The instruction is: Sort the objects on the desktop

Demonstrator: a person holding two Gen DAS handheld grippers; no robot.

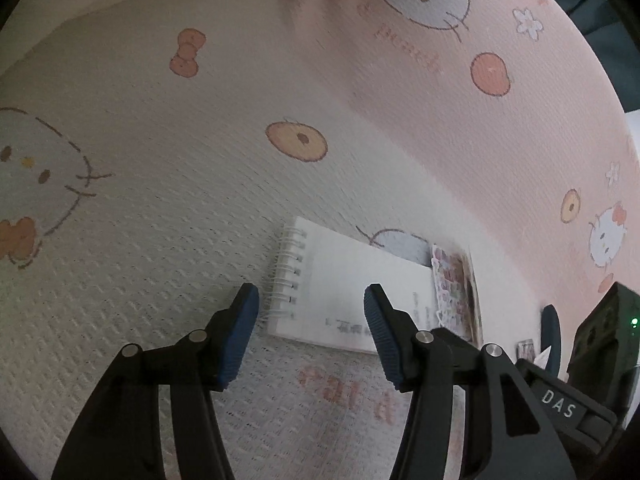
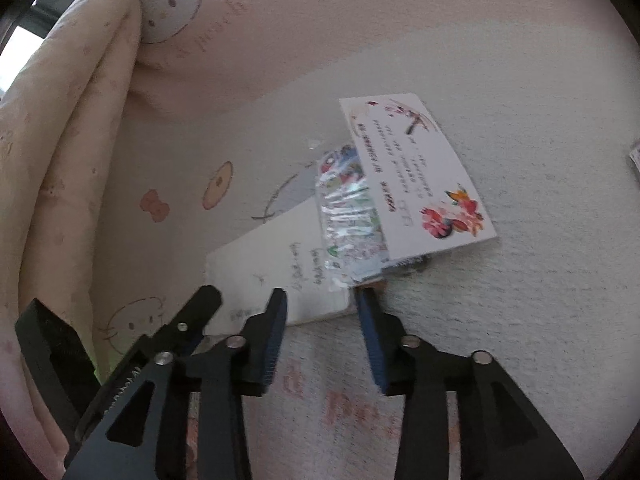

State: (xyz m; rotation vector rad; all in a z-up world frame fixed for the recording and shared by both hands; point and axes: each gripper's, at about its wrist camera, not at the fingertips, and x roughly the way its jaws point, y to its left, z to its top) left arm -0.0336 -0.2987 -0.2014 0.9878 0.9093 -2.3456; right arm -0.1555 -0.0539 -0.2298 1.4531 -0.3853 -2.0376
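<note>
My left tool (image 1: 311, 334) stands with its blue pads apart and nothing between them, poised over the spiral-bound edge of the notepad (image 1: 352, 292). My right tool (image 2: 322, 338) is likewise apart and empty, set at the notepad's near corner. The notepad lies flat on the cartoon-print cloth (image 1: 160, 208) covering the surface. A glossy sticker sheet (image 2: 348, 212) overlaps its far side, and a printed card (image 2: 416, 176) lies on top of that sheet. The three form one overlapping pile. In my judgement the step in hand is separating this pile. I should take the card first, by its free edge. The notepad is best gripped at the spiral, where it is thickest; thin paper may slip.
</note>
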